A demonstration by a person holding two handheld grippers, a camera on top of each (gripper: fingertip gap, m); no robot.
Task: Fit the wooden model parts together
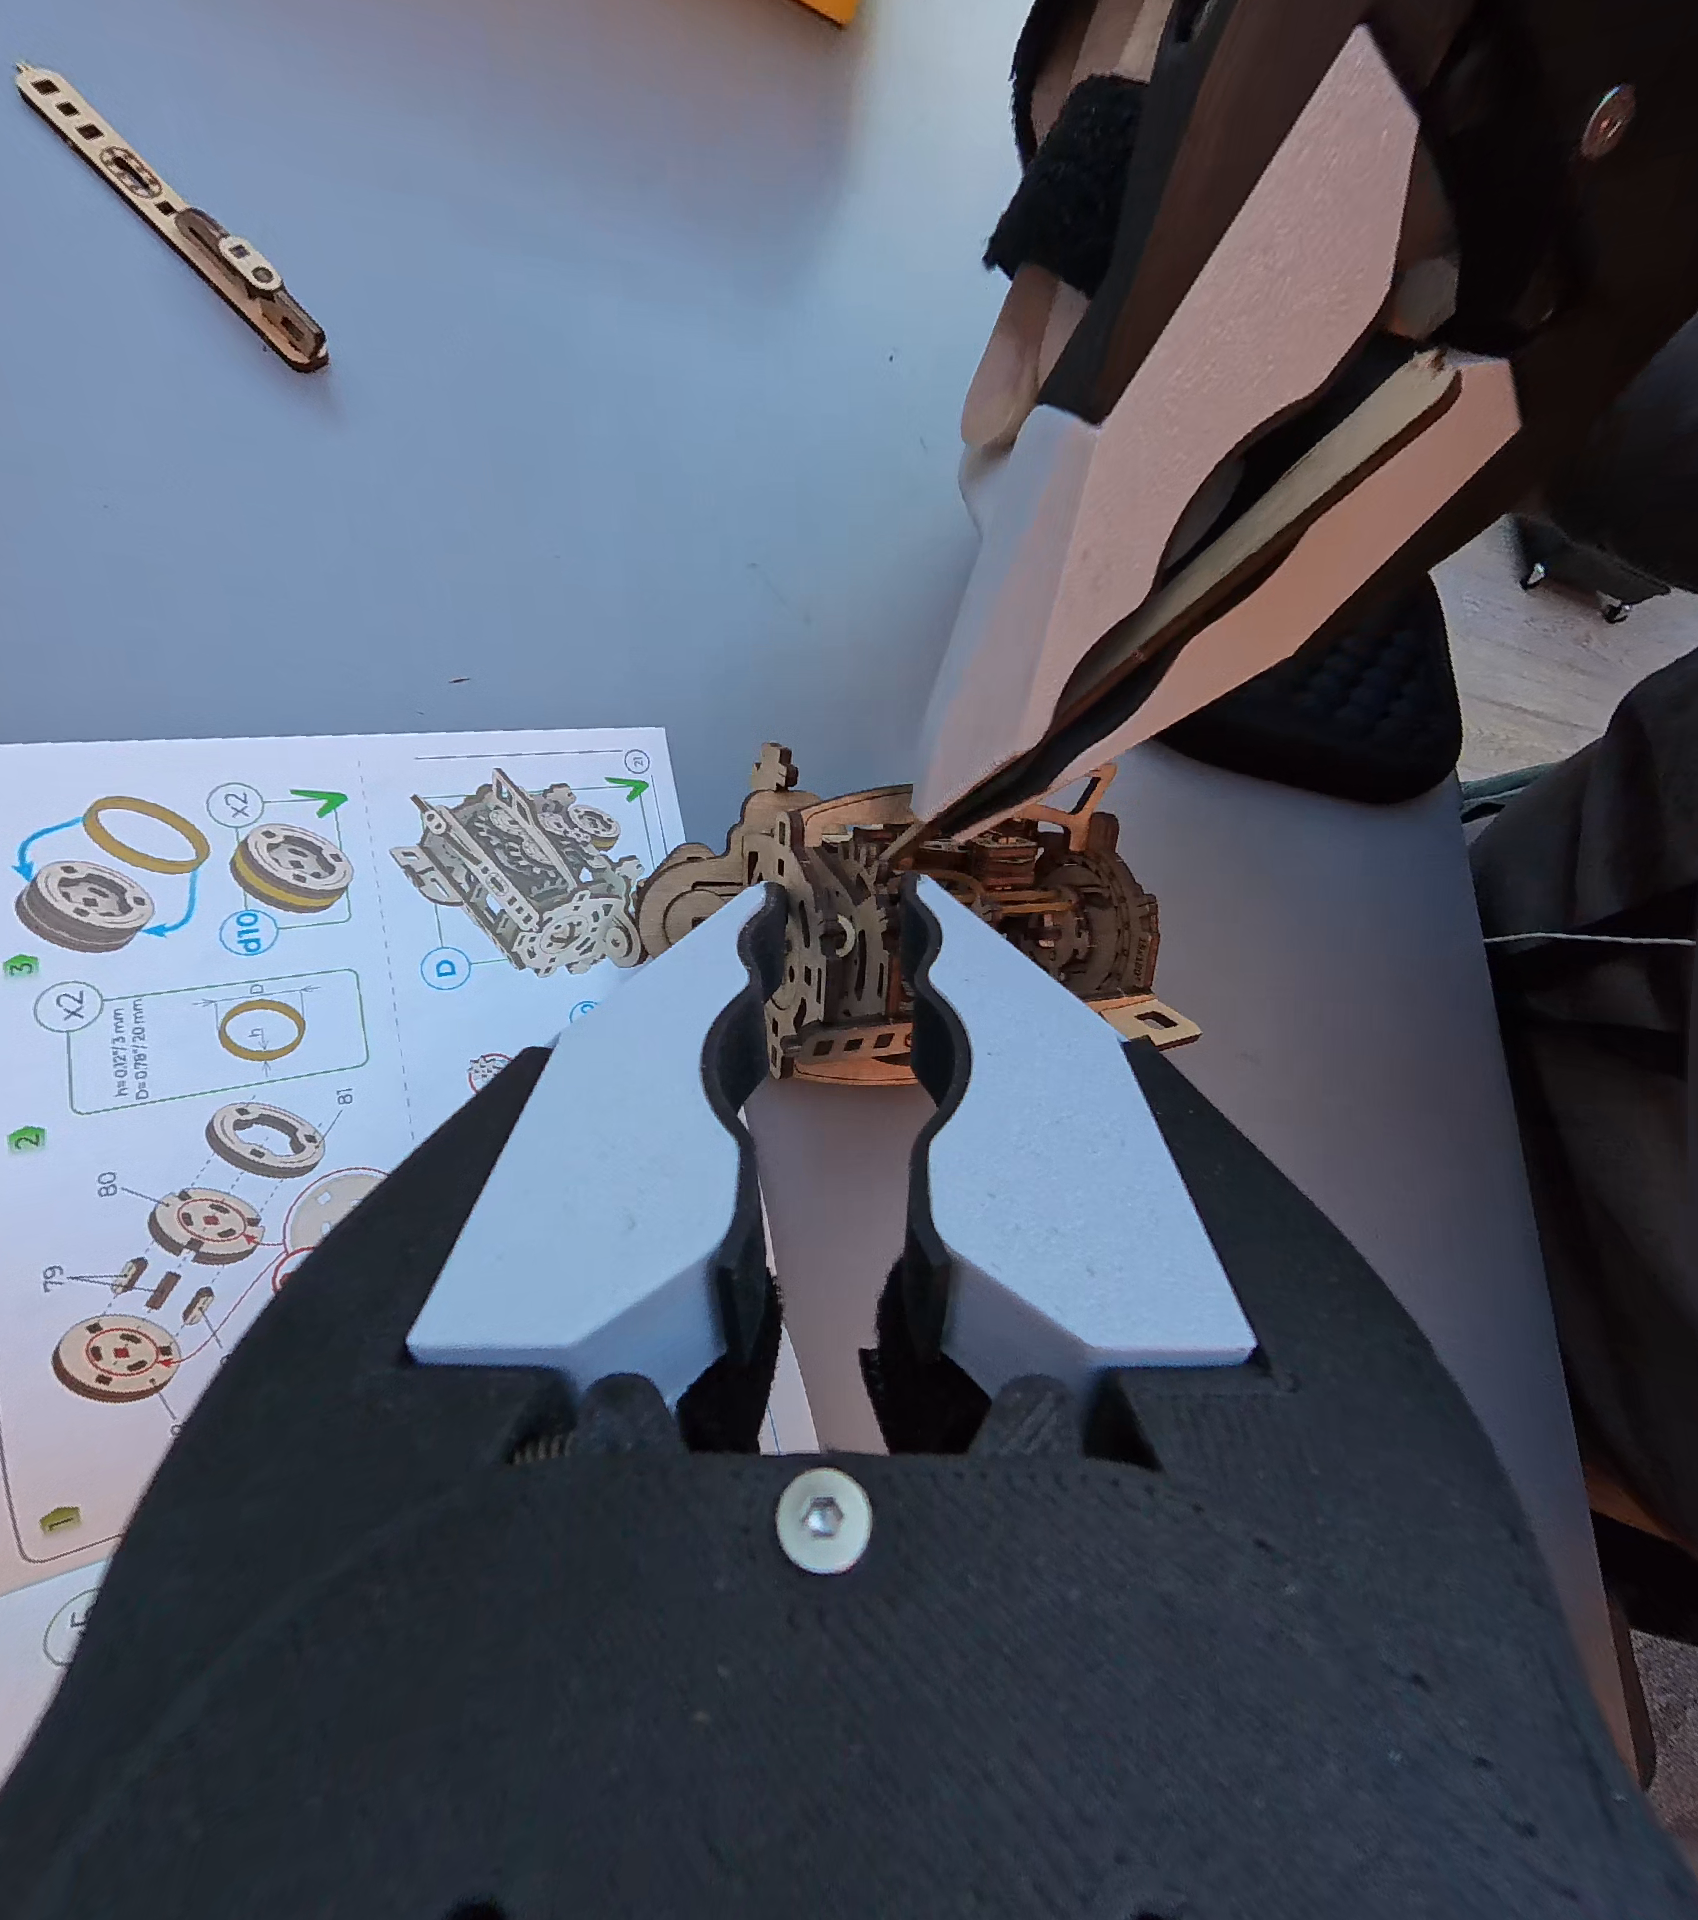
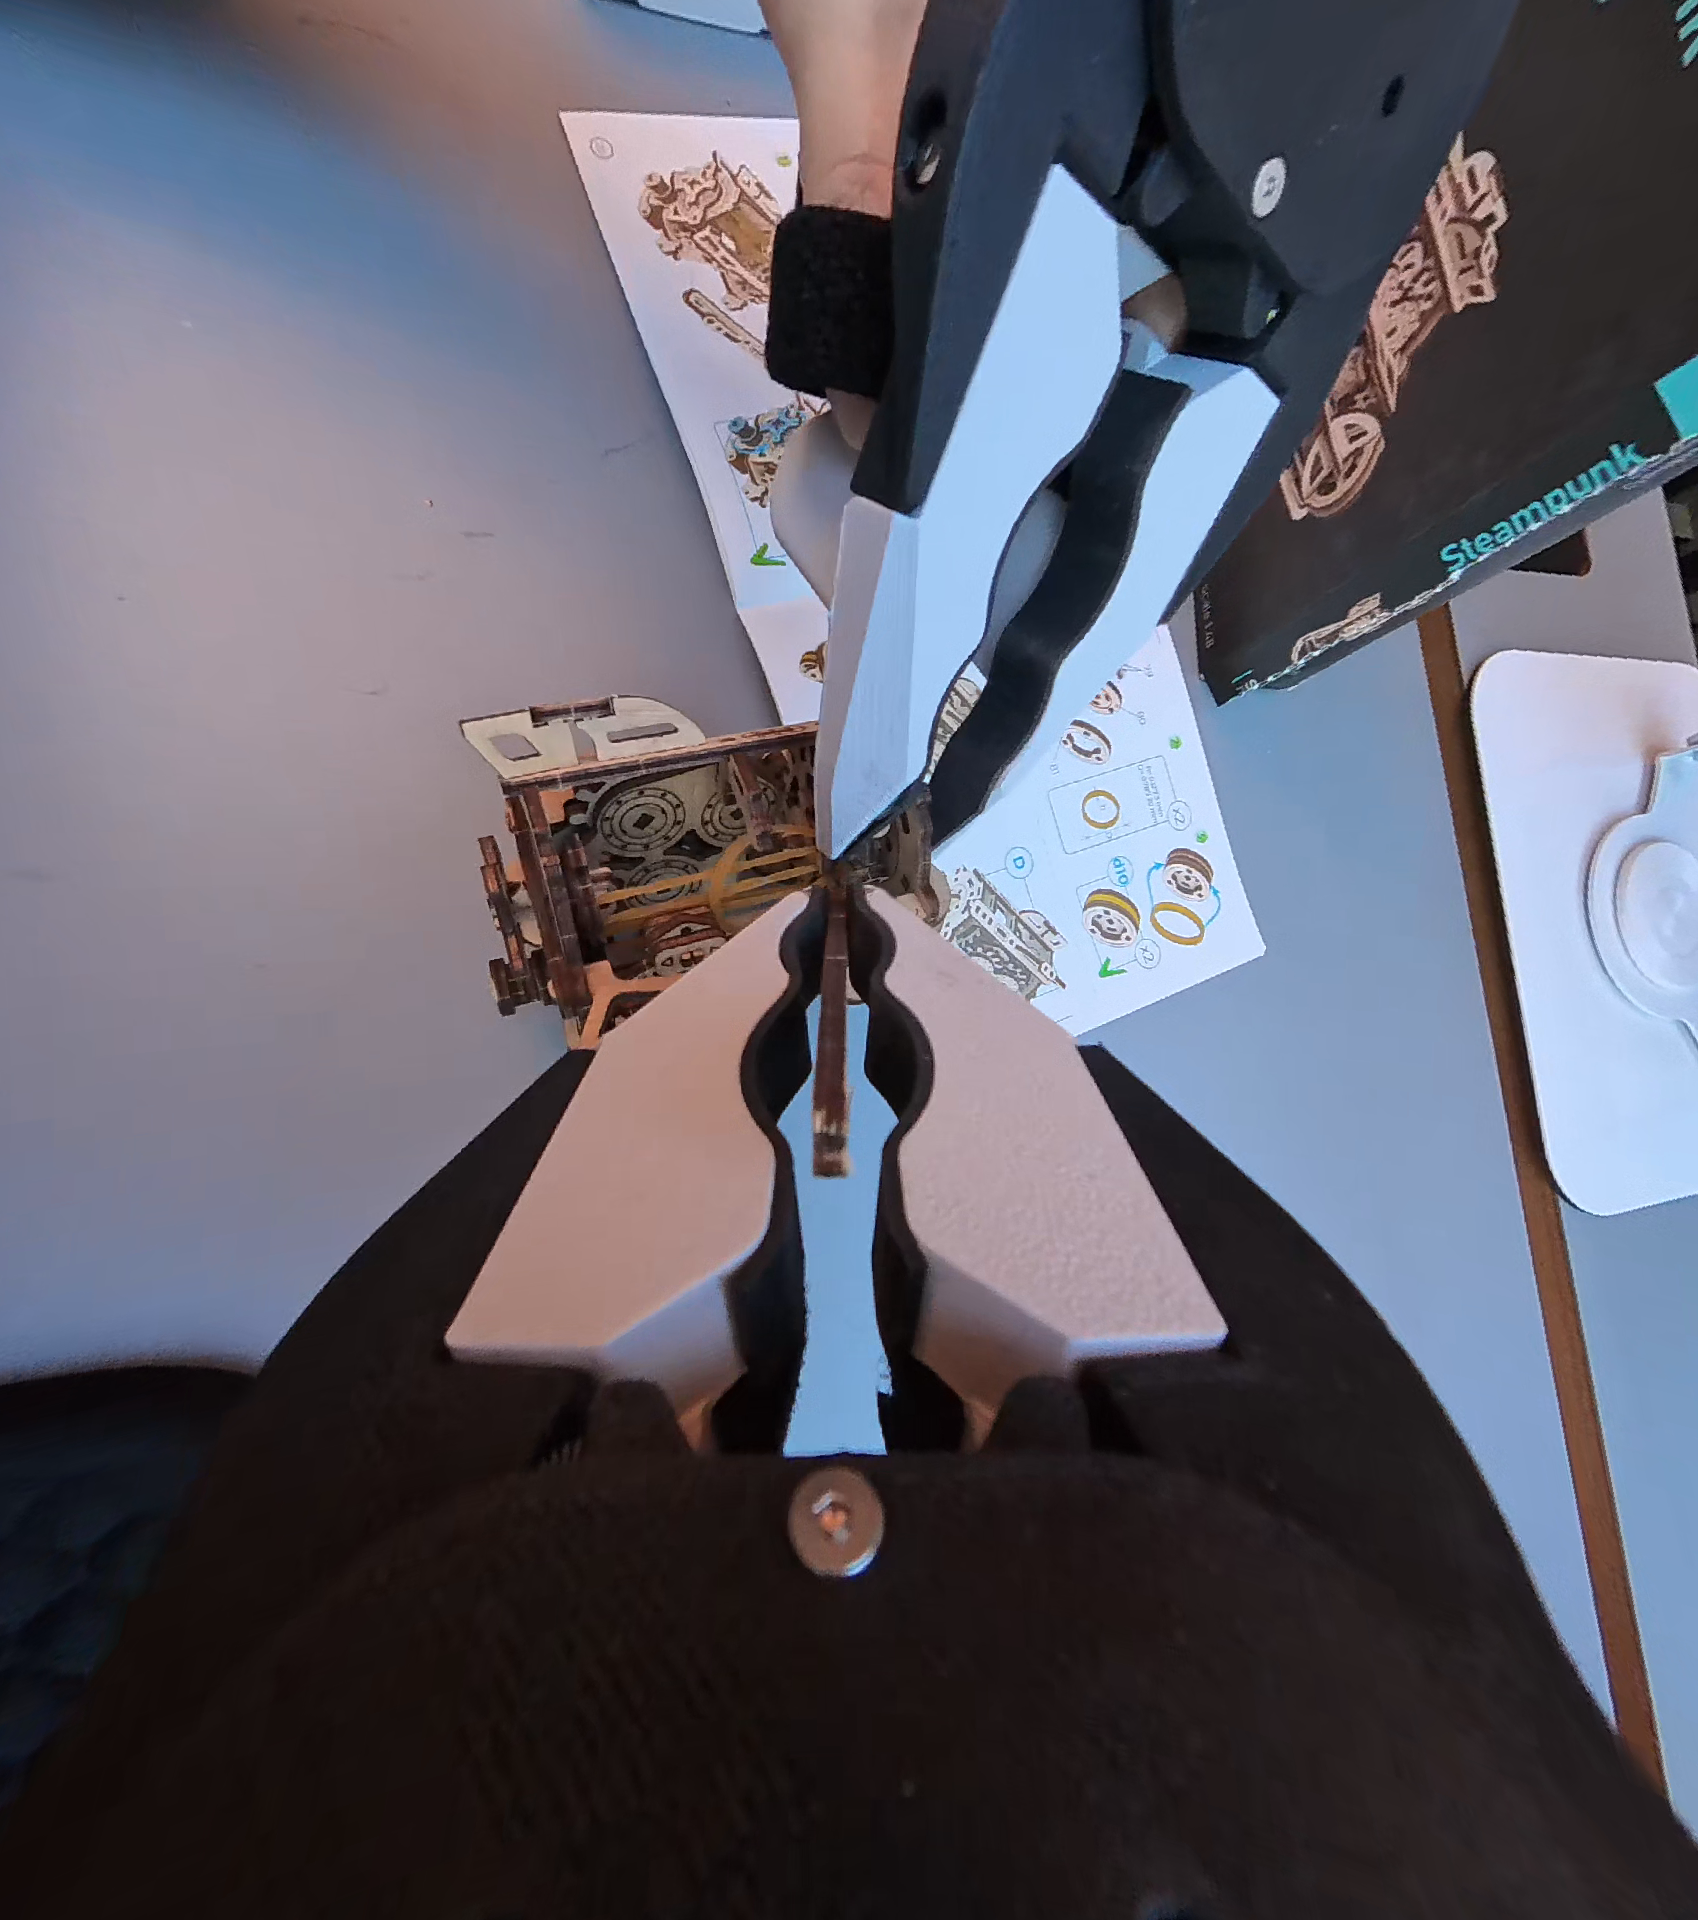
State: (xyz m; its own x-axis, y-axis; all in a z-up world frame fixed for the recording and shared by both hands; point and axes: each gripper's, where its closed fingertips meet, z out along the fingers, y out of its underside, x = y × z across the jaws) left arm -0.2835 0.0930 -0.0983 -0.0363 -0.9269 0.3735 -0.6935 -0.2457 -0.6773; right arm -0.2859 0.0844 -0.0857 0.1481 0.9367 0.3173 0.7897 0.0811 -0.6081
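Left wrist view, upper left of the frame: a spare slotted wooden strip (image 1: 170, 213) lies alone on the grey bench (image 1: 533, 436); lower left, the instruction sheet (image 1: 201, 1039) lies flat; centre, the wooden model (image 1: 928, 914), a part-built gear housing, stands on the bench just beyond the sheet's right edge; the left tool (image 1: 840, 904) stands partly open around the model's near end, its pads seeming to bear on the side plates, steadying it; upper right, the right tool (image 1: 912, 826) comes down at a slant, closed on a thin flat wooden part (image 1: 1271, 520), tip at the model's top. Right wrist view, left of centre: the same model shows gears and yellow rubber bands (image 2: 689, 883) strung inside its frame; centre, the flat part (image 2: 832, 1039) is seen edge-on, pinched between the pads; upper right, a dark kit box (image 2: 1510, 395) stands at the bench's edge, contents not visible; far right, a white tray-like plate (image 2: 1551, 935) carries a clear fitting. Step in hand, by my reading: inserting the thin part into the mechanism near the bands; next move likely calls for lining its tip with a slot and pressing in gently, left tool bracing; risk of snagging a band or tipping the model.
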